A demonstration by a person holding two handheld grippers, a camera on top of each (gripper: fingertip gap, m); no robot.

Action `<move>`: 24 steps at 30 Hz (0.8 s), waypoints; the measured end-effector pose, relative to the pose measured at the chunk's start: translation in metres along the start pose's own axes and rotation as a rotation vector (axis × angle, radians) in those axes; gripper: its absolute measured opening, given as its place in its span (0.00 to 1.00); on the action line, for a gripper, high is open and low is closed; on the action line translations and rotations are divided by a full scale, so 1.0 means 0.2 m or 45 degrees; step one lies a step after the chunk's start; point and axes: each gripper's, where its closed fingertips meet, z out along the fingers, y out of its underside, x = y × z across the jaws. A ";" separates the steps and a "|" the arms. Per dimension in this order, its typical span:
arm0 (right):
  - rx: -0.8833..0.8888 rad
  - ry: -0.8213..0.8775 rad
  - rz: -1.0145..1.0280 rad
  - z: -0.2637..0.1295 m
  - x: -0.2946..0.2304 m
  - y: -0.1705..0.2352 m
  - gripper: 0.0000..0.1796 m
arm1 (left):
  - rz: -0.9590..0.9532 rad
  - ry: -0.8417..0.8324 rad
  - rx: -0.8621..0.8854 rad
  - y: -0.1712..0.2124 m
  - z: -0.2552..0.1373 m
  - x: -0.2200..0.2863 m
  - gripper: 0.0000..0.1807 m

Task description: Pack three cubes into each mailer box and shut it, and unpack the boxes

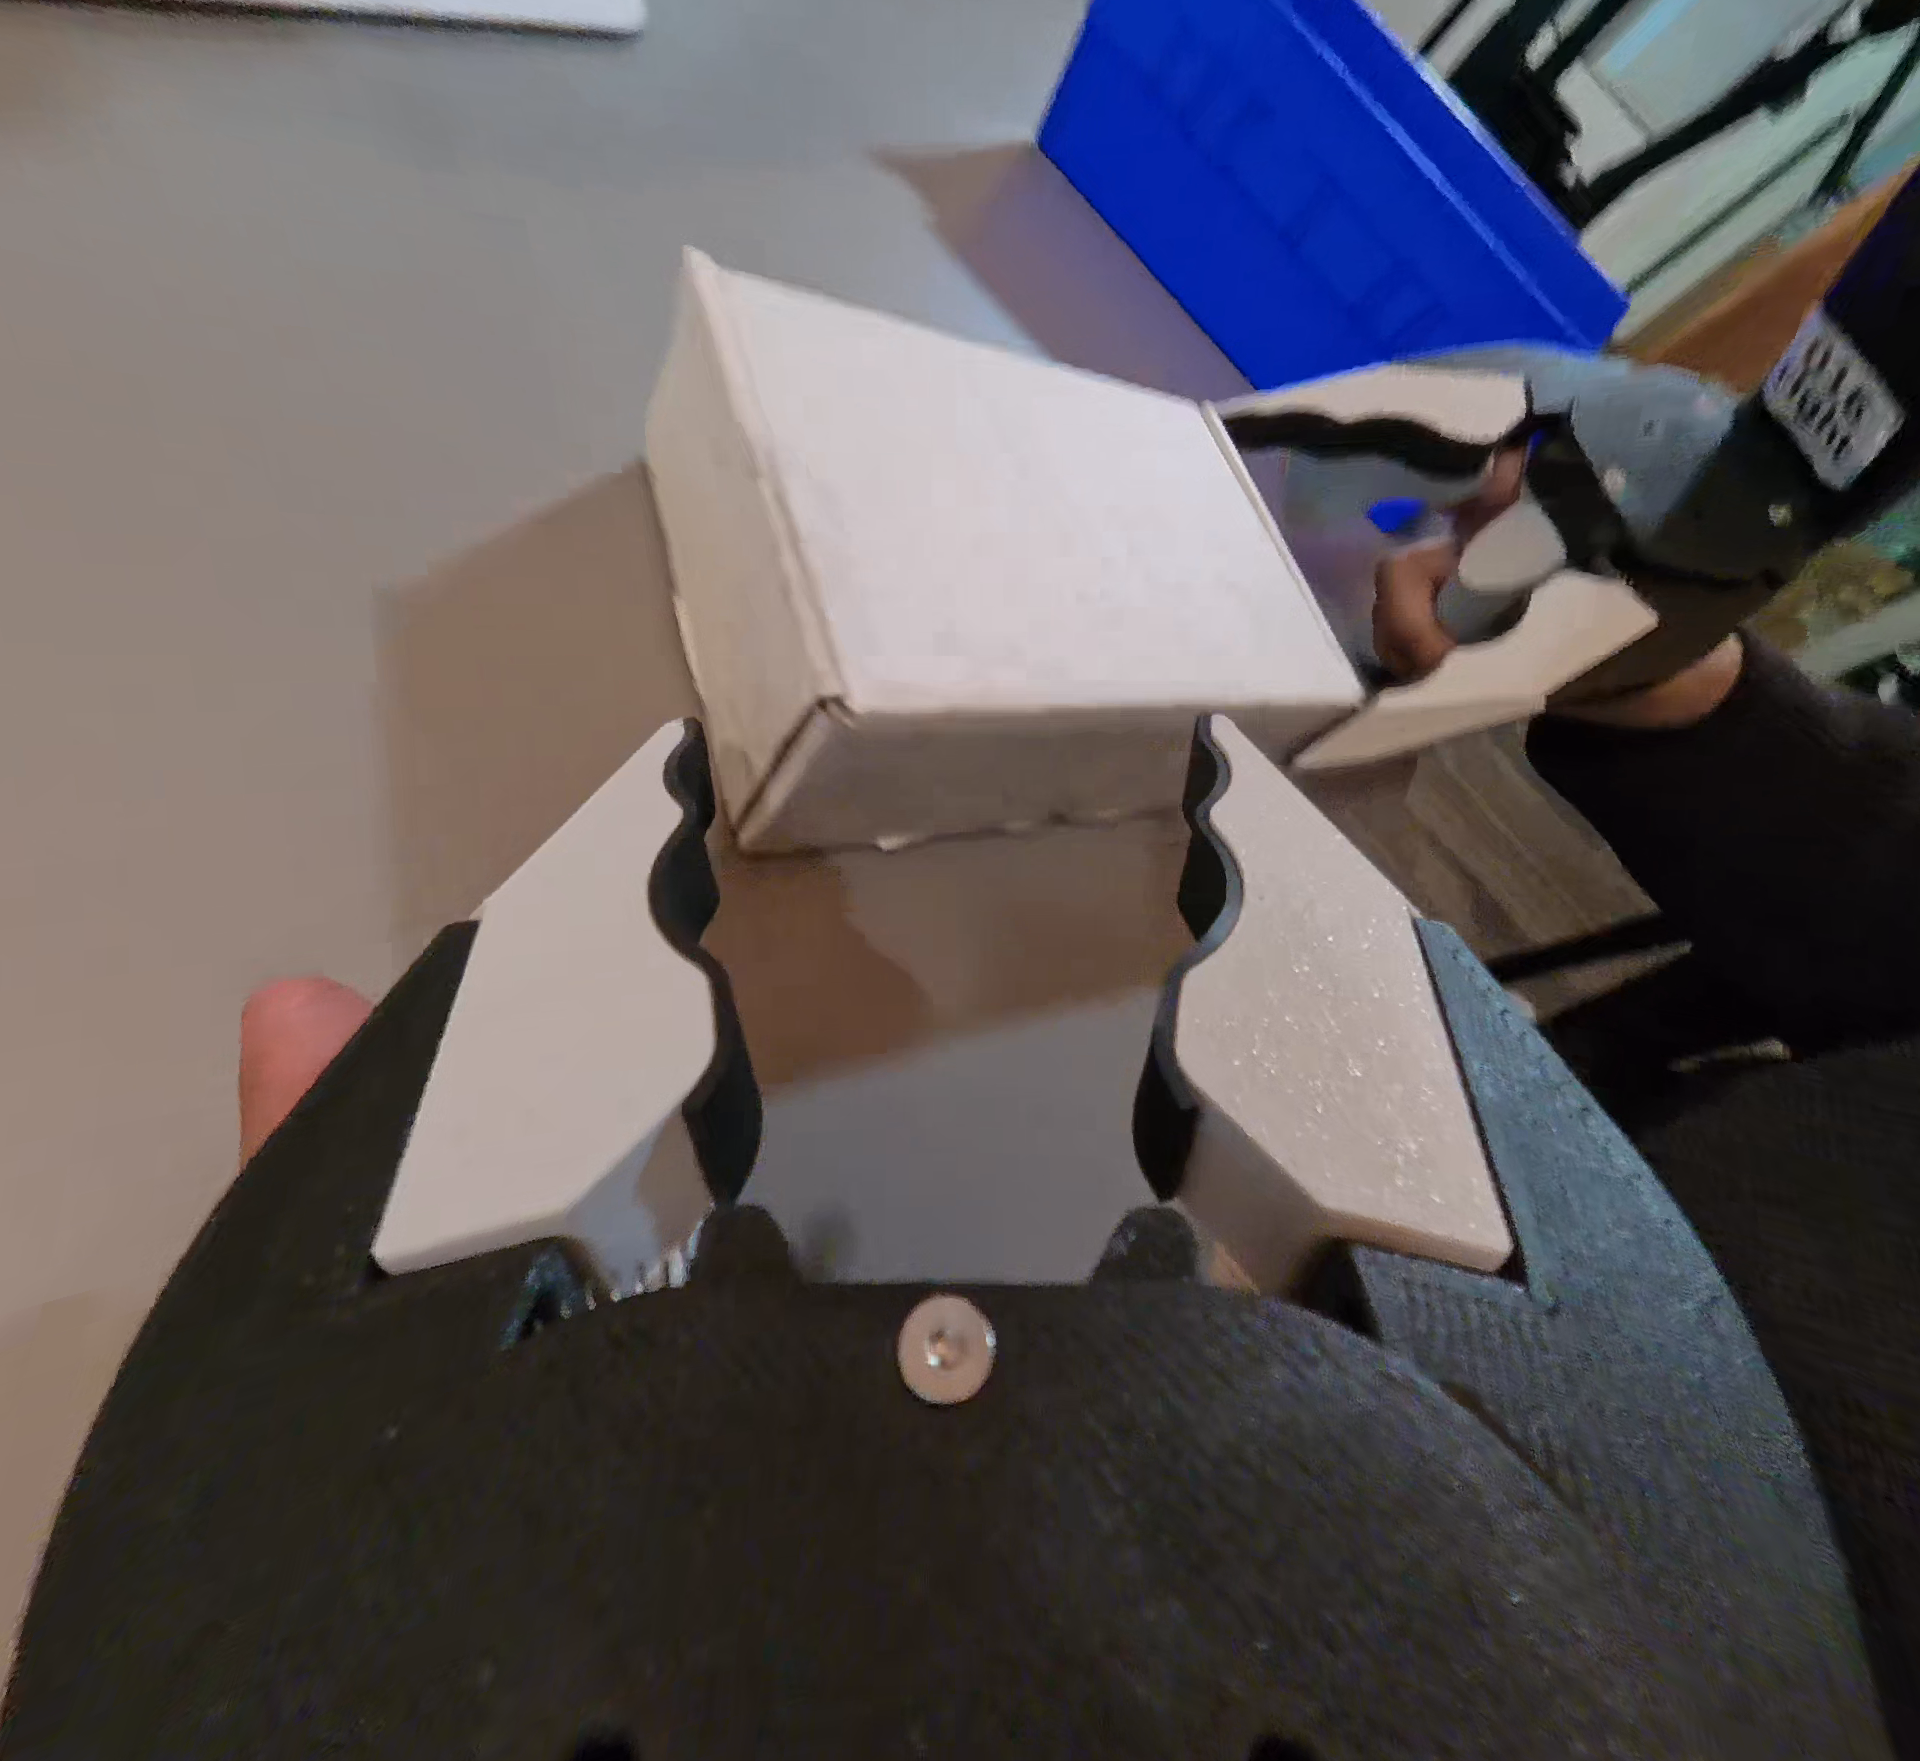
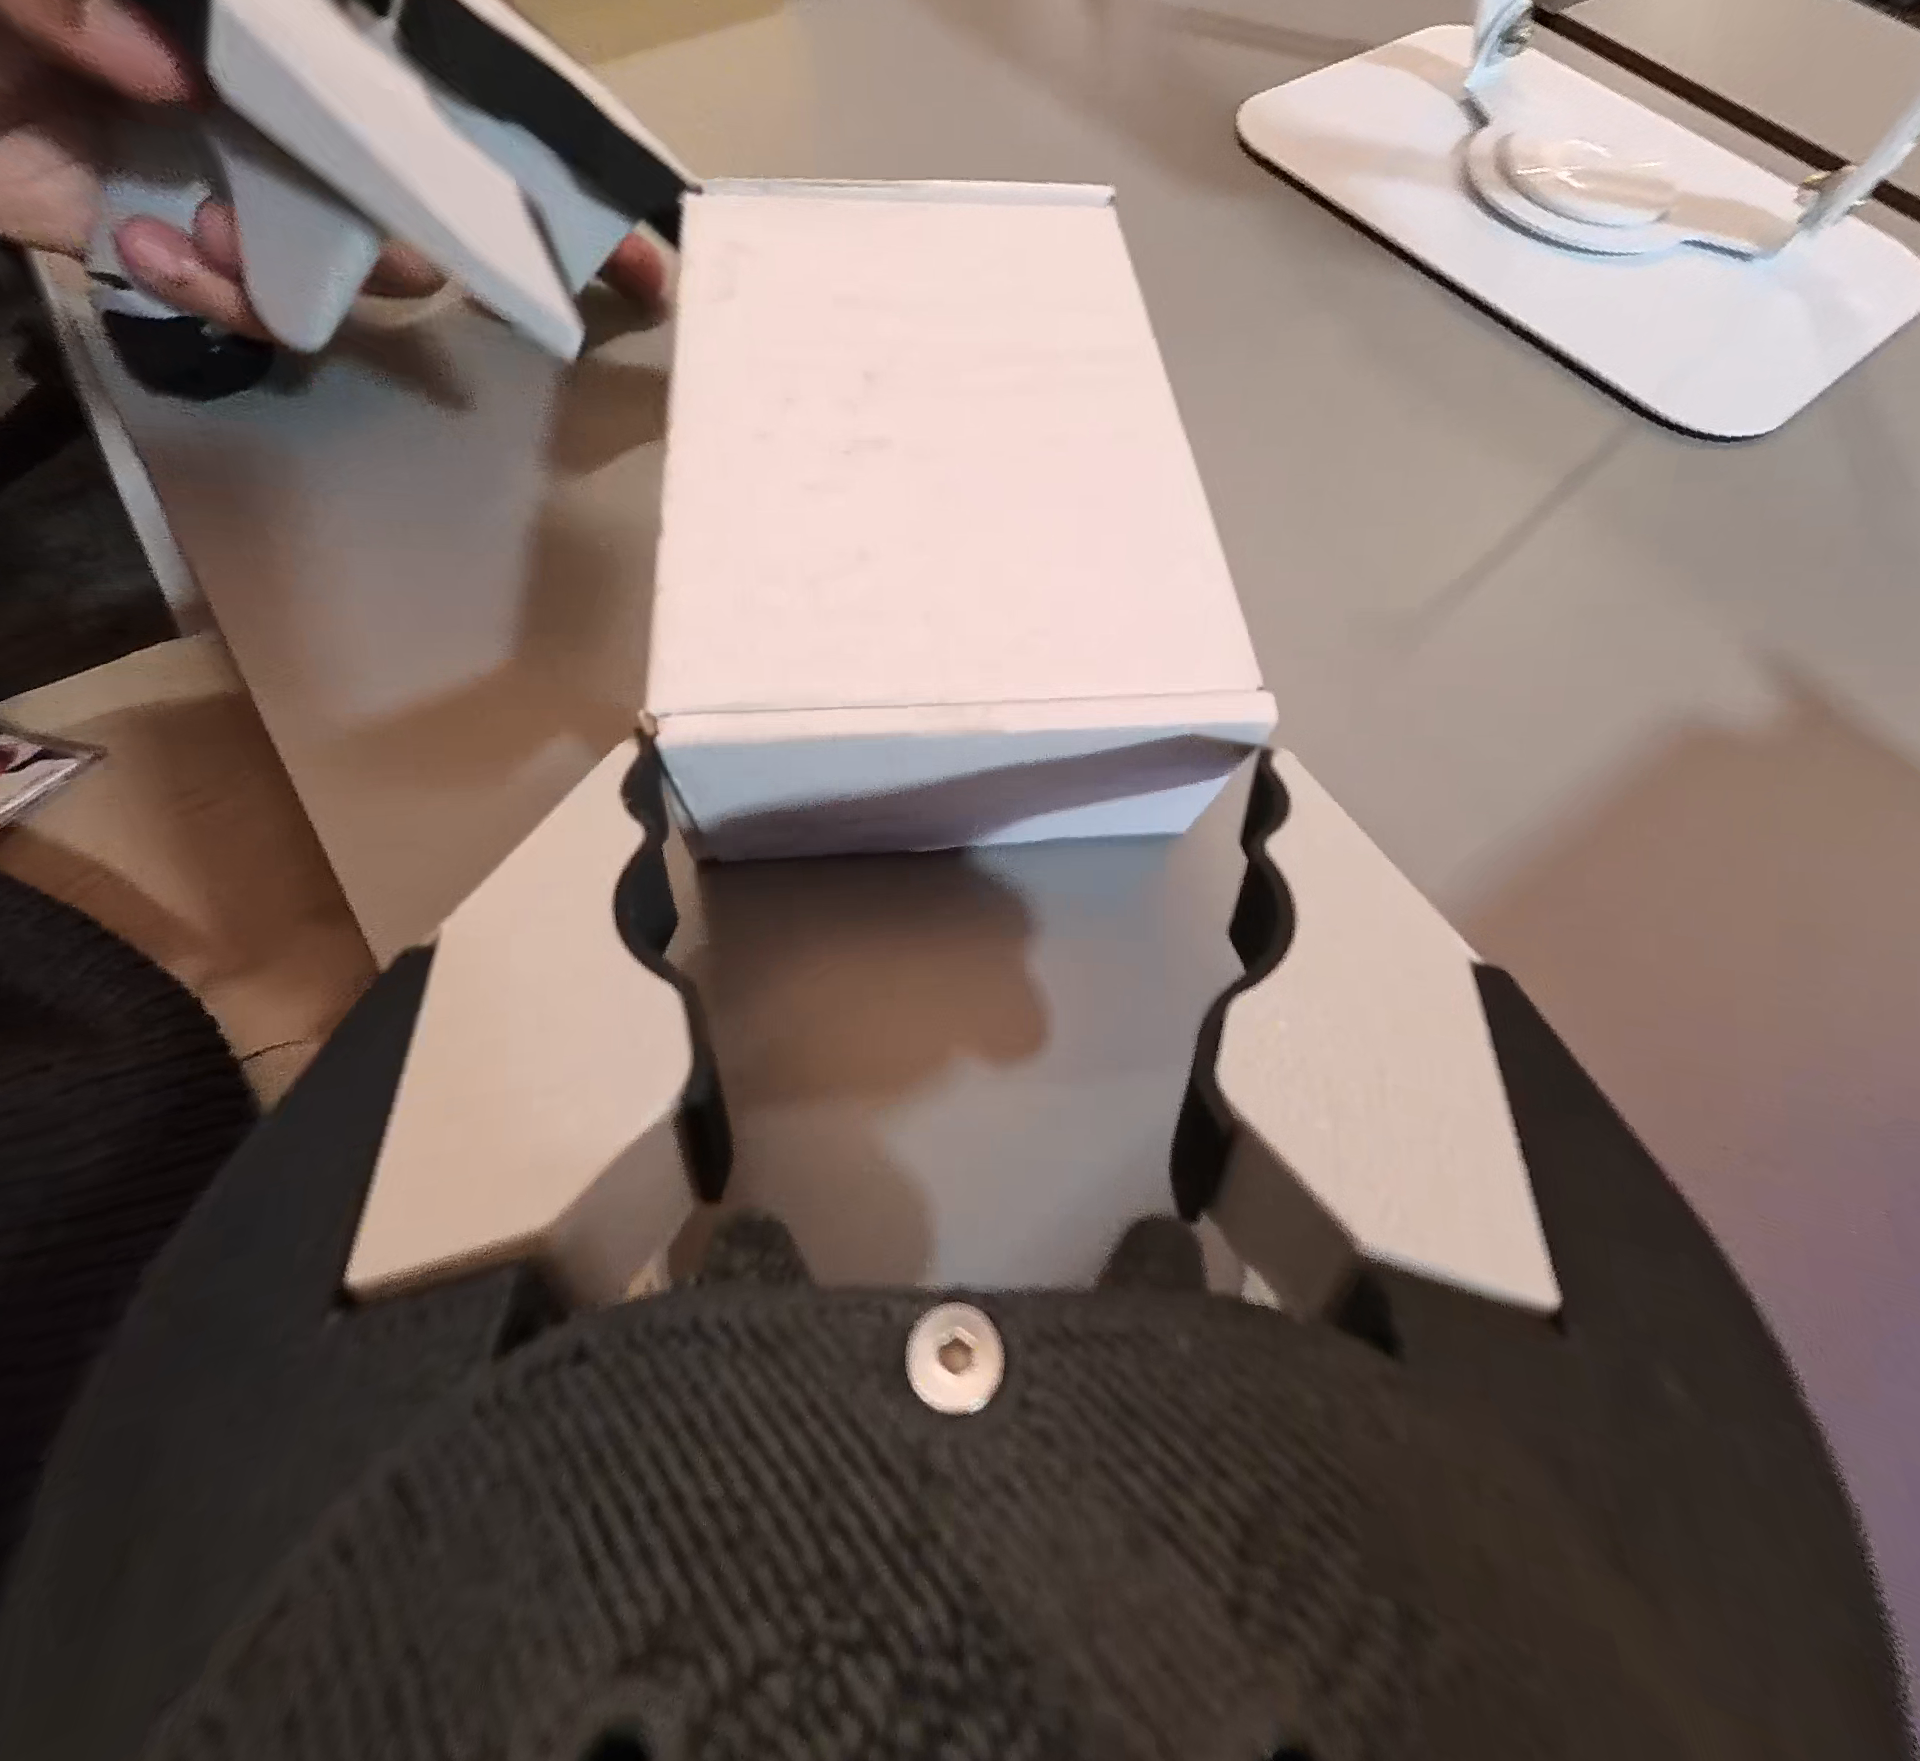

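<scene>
Box: closed white cardboard mailer box lying flat on the grey table, long axis pointing away from the right gripper.
Left gripper: gaping wide, holding nothing, facing the box's short end.
Right gripper: spread wide, empty, at the opposite end.

Your workspace: a glossy grey table.
A blue bin stands at its edge; shelving, perhaps, blurs behind; a white stand base rests nearby.

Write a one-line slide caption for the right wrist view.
Open right claw straddles the near end of a closed white cardboard mailer box on the grey table, left claw at its far corner.
</scene>
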 end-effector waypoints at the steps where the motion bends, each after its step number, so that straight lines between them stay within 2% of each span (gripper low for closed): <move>1: -0.005 0.017 0.007 0.00 0.02 0.00 0.62 | 0.027 -0.004 -0.036 0.03 0.02 0.01 0.50; 5: -0.032 0.061 0.097 -0.01 0.08 0.03 0.65 | 0.132 -0.045 -0.096 0.06 0.05 0.04 0.56; 7: -0.053 0.126 0.160 -0.03 0.14 0.06 0.63 | 0.142 -0.030 -0.105 0.07 0.06 0.06 0.54; 9: -0.086 0.188 0.234 -0.04 0.20 0.09 0.59 | 0.142 0.043 -0.138 0.10 0.05 0.10 0.45; 11: -0.118 0.190 0.289 -0.05 0.23 0.13 0.52 | 0.169 0.121 -0.174 0.12 0.05 0.14 0.28; 17: -0.140 0.181 0.284 -0.04 0.22 0.14 0.48 | 0.155 -0.042 -0.062 0.04 0.02 0.02 0.39; 24: -0.128 0.132 0.333 -0.03 0.19 0.13 0.45 | 0.179 -0.068 -0.040 0.03 0.04 0.04 0.44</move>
